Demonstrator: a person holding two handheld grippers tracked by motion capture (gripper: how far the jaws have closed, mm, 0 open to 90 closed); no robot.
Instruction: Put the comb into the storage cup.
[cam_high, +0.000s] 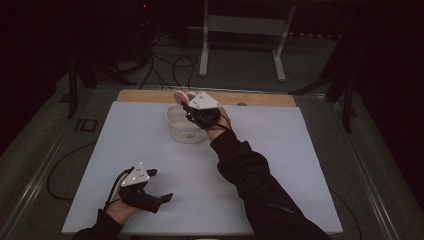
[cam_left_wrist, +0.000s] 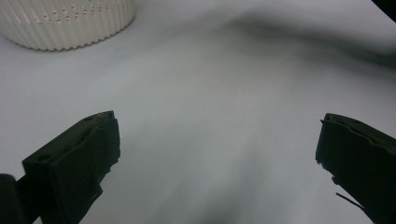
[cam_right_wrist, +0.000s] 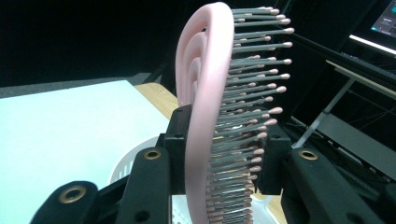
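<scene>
Pink plastic hairbrush (cam_right_wrist: 205, 116) matt; basket (cam_high: 186, 125) ribbed plastic.

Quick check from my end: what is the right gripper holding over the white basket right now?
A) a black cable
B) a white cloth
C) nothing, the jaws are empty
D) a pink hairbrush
D: the right gripper is shut on a pink hairbrush with grey bristles, above the white basket.

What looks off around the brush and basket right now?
Nothing is spilled or broken. The pink hairbrush stands upright, clamped in the right gripper above the white basket, bristles to one side. The left gripper rests open on the white board.
</scene>
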